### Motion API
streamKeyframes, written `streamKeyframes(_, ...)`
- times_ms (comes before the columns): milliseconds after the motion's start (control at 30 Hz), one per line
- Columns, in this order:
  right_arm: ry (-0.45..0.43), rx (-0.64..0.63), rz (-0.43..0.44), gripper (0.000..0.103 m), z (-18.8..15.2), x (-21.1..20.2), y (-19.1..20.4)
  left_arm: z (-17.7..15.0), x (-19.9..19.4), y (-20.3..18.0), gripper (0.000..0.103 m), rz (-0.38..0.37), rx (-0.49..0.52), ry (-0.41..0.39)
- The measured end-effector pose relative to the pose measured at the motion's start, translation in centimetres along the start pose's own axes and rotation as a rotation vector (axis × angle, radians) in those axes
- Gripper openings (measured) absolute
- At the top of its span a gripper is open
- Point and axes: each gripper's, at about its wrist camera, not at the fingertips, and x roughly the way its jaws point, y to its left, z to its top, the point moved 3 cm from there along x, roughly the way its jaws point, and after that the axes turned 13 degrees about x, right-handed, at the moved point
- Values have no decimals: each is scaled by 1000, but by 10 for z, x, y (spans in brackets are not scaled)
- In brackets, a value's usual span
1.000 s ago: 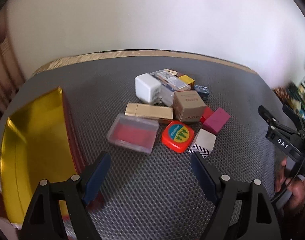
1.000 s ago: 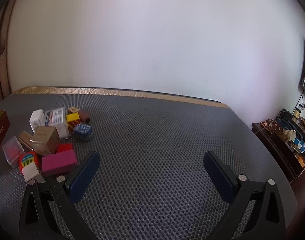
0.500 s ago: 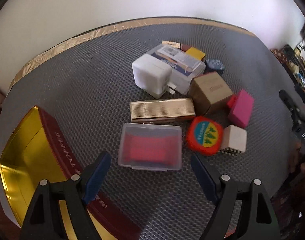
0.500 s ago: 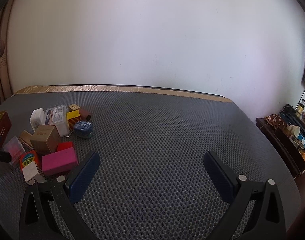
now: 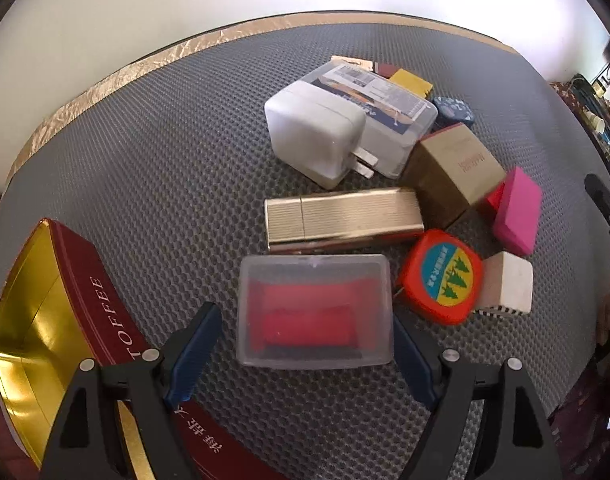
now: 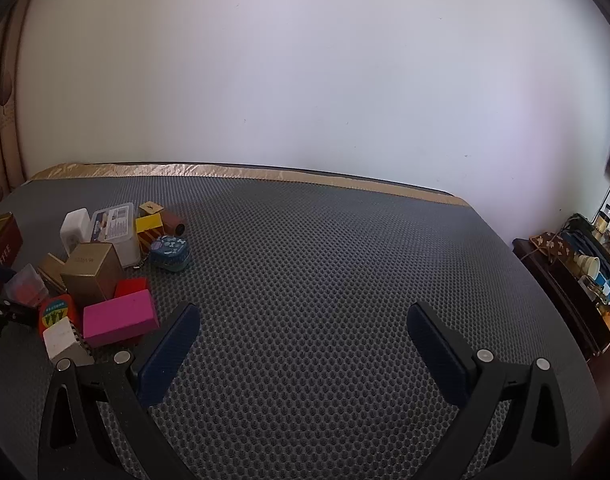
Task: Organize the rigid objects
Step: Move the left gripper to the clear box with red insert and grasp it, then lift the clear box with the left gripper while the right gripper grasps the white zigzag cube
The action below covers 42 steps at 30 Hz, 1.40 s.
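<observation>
Here, a clear plastic case (image 5: 315, 312) with red contents sits between the left gripper (image 5: 305, 344)'s spread jaws.

The left tool (image 5: 305, 344) pointed steeply down, its blue-padded jaws spread wide and pressing on nothing. The right tool (image 6: 303, 338) pointed shallowly downward, jaws likewise wide apart and empty.

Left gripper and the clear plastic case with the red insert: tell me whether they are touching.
Apart. In the left wrist view the left gripper stands open around the clear plastic case, and grey mat shows between the left finger and the case's side.
</observation>
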Motion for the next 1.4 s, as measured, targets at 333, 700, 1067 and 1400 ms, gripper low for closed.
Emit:
streamKeyframes(333, 30, 10, 32, 103, 0, 3, -4, 1, -13, 22, 73, 11, -83, -122)
streamKeyframes(700, 162, -151, 504, 100, -6, -39, 42, -12, -70, -48, 73, 17, -159, -257)
streamKeyframes(1067, 407, -451, 724, 52, -35, -39, 115, -60, -124, -75, 73, 80, -172, -319)
streamKeyframes(1400, 483, -489, 719, 36, -35, -17, 135, -86, -139, -65, 73, 57, -185, -335)
